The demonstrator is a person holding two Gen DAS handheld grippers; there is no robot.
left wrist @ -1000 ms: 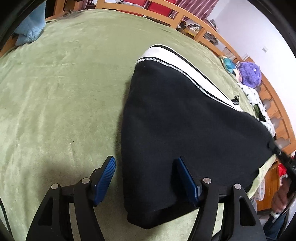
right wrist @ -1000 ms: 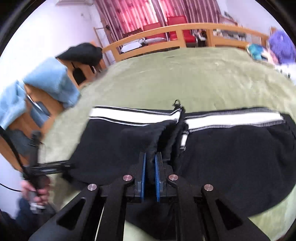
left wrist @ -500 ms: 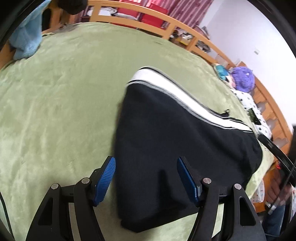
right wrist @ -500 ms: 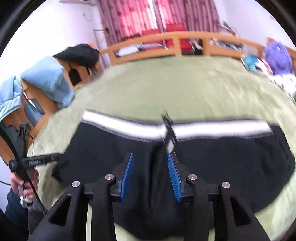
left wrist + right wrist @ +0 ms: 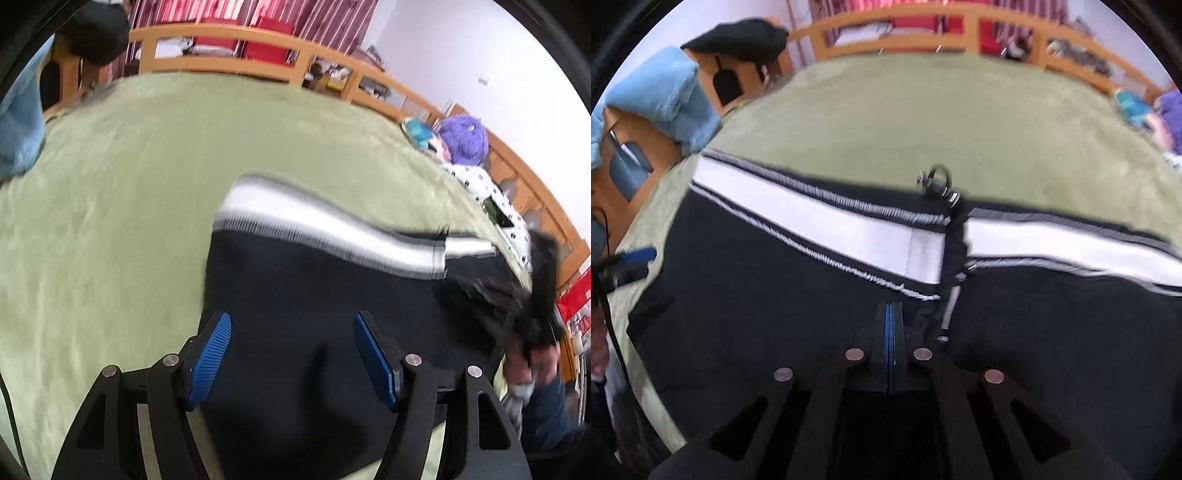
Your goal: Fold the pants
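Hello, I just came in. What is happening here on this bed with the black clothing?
A person is folding black pants with a white side stripe on a green blanket. The left hand-held gripper is open above the fabric, holding nothing. The right hand-held gripper is shut, low over the middle of the pants near the drawstring; whether it pinches cloth cannot be seen. The pants lie in a wide band with the stripe along the far edge.

Pants (image 5: pixel 295 295) flat on bed cover (image 5: pixel 110 184); plush toy (image 5: pixel 463 138) beyond, near bed rail (image 5: pixel 229 62).
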